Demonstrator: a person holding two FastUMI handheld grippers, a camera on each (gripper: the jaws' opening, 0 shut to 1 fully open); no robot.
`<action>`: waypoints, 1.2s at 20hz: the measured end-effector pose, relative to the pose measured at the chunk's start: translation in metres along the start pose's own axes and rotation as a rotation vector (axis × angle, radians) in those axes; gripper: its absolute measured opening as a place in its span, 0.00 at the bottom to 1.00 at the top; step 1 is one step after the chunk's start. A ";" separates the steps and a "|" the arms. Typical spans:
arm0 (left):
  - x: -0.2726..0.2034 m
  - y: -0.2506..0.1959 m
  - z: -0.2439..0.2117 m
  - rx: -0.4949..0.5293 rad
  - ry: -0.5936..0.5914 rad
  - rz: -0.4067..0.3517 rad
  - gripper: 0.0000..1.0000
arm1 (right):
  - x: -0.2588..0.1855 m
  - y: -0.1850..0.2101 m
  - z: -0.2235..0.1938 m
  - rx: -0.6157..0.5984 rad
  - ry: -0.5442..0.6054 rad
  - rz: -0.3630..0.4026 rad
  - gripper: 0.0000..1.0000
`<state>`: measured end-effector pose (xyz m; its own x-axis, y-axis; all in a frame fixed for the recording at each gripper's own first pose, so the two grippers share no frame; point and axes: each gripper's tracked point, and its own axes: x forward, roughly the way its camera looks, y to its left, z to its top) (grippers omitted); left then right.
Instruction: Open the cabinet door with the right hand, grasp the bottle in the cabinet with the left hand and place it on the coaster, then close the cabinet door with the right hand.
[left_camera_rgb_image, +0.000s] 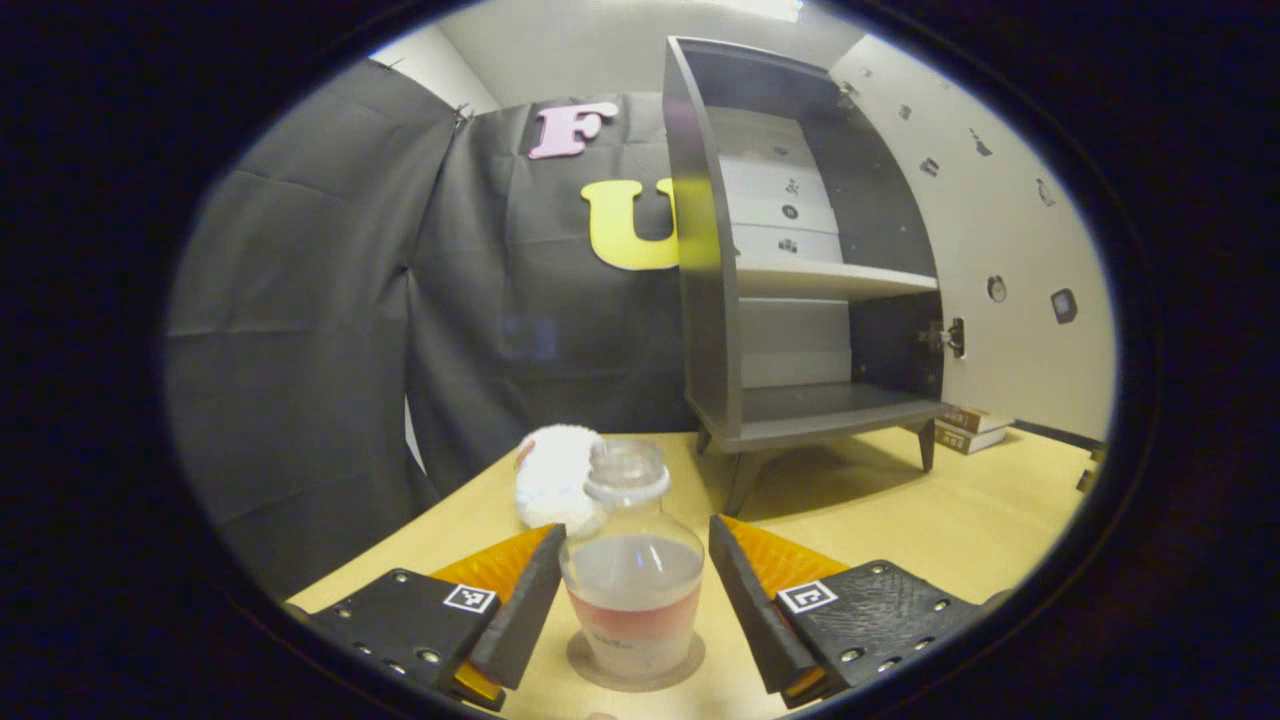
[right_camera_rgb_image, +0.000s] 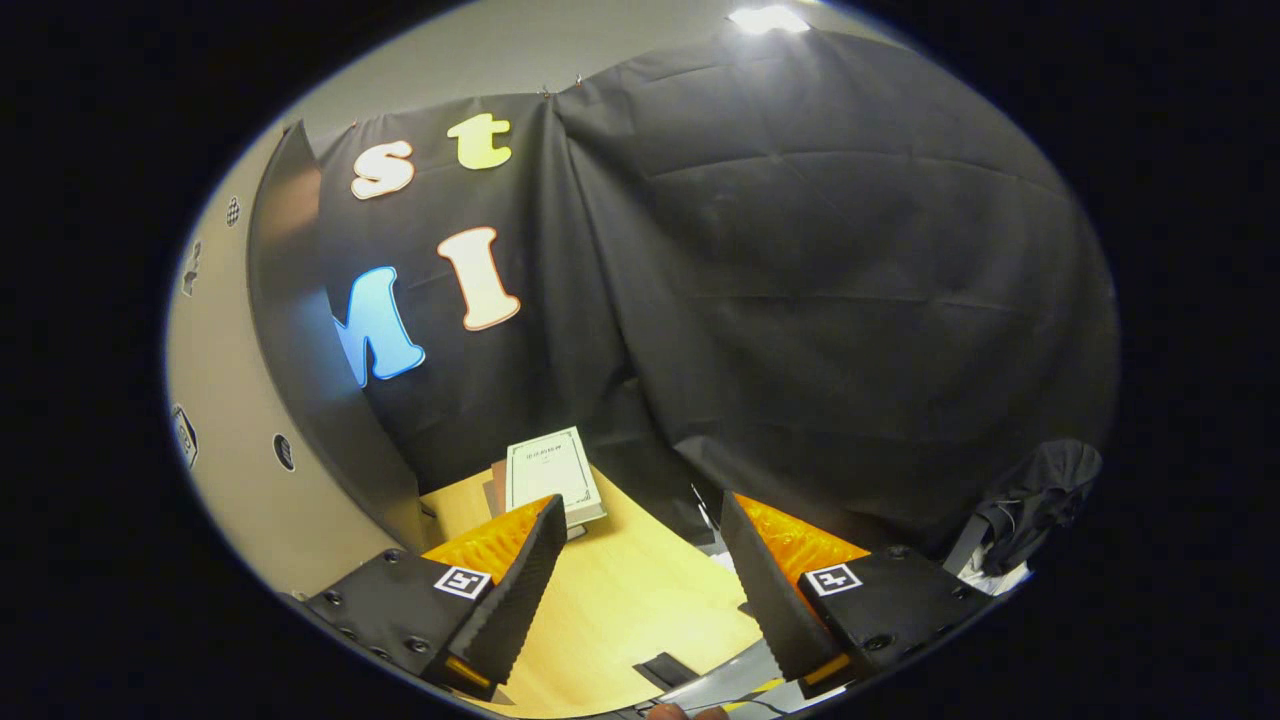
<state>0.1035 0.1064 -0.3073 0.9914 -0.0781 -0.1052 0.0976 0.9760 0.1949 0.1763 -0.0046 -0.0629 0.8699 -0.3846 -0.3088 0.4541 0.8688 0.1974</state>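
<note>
A clear bottle (left_camera_rgb_image: 632, 580) with a reddish band and a pale cap stands upright on a round coaster (left_camera_rgb_image: 680, 668) on the wooden table. My left gripper (left_camera_rgb_image: 635, 535) is open, its fingers flanking the bottle; a narrow gap shows at the right finger. Behind stands the dark cabinet (left_camera_rgb_image: 705, 300), its shelves bare and its pale door (left_camera_rgb_image: 1000, 250) swung wide to the right. In the right gripper view, my right gripper (right_camera_rgb_image: 640, 510) is open and holds nothing, with the door (right_camera_rgb_image: 215, 420) close on its left.
A white fluffy object (left_camera_rgb_image: 550, 478) lies just behind the bottle. Boxes (left_camera_rgb_image: 975, 430) sit behind the cabinet's right leg. A pale book (right_camera_rgb_image: 552, 475) lies on the table (right_camera_rgb_image: 620, 610) ahead of the right gripper, and a black bag (right_camera_rgb_image: 1040, 500) hangs at the far right.
</note>
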 end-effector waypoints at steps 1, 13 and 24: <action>-0.002 -0.002 0.014 -0.001 -0.017 0.002 0.87 | -0.003 -0.001 0.000 -0.024 -0.009 0.006 0.98; -0.092 -0.048 0.207 0.012 -0.048 0.041 0.85 | -0.048 0.032 0.045 -0.080 -0.175 0.199 0.92; -0.145 -0.163 0.320 0.004 0.031 0.082 0.84 | -0.059 0.119 0.052 -0.230 -0.212 0.517 0.93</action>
<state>-0.0279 -0.1064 -0.0116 0.9929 0.0084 -0.1185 0.0166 0.9779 0.2083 0.1894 0.1052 0.0274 0.9970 0.0720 -0.0292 -0.0702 0.9958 0.0589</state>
